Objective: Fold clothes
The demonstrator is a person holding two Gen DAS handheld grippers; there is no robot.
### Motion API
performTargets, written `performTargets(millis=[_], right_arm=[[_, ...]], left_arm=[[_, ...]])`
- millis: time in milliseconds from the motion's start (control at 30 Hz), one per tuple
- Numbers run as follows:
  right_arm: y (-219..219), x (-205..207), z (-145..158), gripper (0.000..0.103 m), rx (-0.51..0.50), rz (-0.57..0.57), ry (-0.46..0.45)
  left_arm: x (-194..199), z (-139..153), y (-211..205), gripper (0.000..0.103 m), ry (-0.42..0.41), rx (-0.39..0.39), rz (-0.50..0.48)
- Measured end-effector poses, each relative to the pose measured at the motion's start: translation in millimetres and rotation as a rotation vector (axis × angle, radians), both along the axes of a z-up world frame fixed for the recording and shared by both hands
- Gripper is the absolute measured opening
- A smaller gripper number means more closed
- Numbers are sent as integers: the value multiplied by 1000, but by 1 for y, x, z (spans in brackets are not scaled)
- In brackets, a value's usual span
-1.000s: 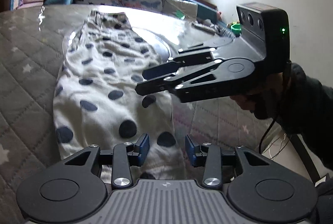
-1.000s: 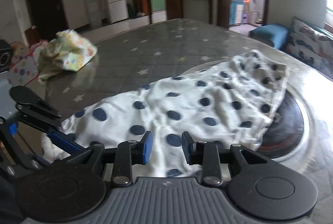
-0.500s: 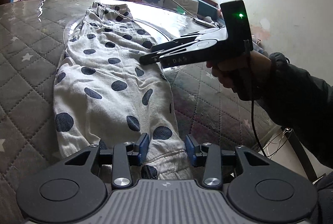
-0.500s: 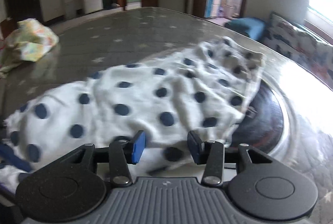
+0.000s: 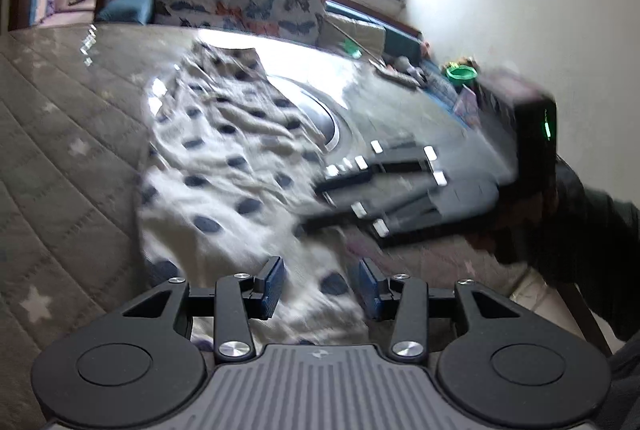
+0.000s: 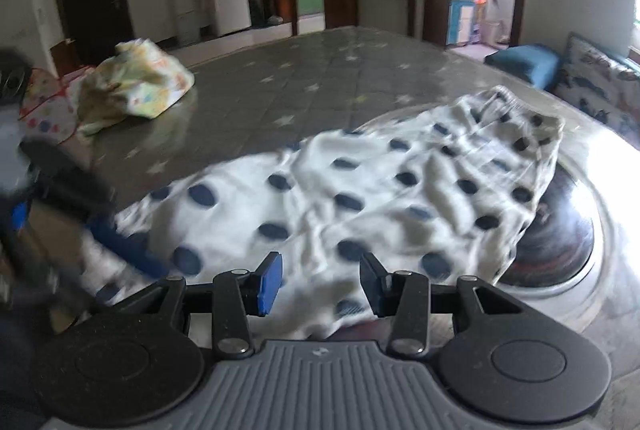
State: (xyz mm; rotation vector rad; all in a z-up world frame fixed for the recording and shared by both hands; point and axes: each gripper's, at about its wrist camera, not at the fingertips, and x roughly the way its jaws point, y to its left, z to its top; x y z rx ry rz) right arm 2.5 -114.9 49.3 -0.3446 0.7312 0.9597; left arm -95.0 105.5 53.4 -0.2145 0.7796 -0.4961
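White trousers with dark blue dots (image 5: 224,166) lie lengthwise on the grey quilted table (image 5: 60,158), waistband at the far end. They also show in the right wrist view (image 6: 360,198). My left gripper (image 5: 320,288) is open and empty just above the near hem. My right gripper (image 6: 320,284) is open and empty over the garment's right edge; it shows blurred in the left wrist view (image 5: 320,204). The left gripper shows blurred at the left of the right wrist view (image 6: 132,250).
A crumpled yellow patterned garment (image 6: 136,82) lies at the table's far left. A round dark inset (image 6: 560,238) sits under the trousers' right side. A butterfly-print sofa (image 5: 240,6) stands beyond the table. A green bowl (image 5: 462,72) sits at the far right.
My right gripper has dropped lower and nearer to the garment's right edge. My left gripper has tilted and shifted slightly. Both stay open and the trousers lie where they were.
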Motion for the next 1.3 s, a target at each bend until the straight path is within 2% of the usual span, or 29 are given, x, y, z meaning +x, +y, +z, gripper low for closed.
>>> performTargets(millis=[133,267,400,533,867,1000,1133,1300], right_arm=[[-4,-4,-6,43,-28,5,22],[-7,-12,2,43,16,0,12],[0,-16,3,43,53,24,19],[4,-17,-6,43,50,36,46],[-10,-21,-16,44,49,14,62],[-12,-25,-16,45,41,6,52],[-12,-29,-8,45,56,0,49],[-7,-42,5,45,97,55,42]], left_arm=[[17,6,9,45,-35,13,51],[38,6,16,45,-58,-13,70],[60,-9,22,45,-10,-44,84],[67,-24,29,44,48,-19,121],[63,-33,46,44,60,-60,156],[54,-19,49,44,16,-40,177],[35,-7,44,45,-24,-24,148],[19,-13,36,45,-19,48,142]])
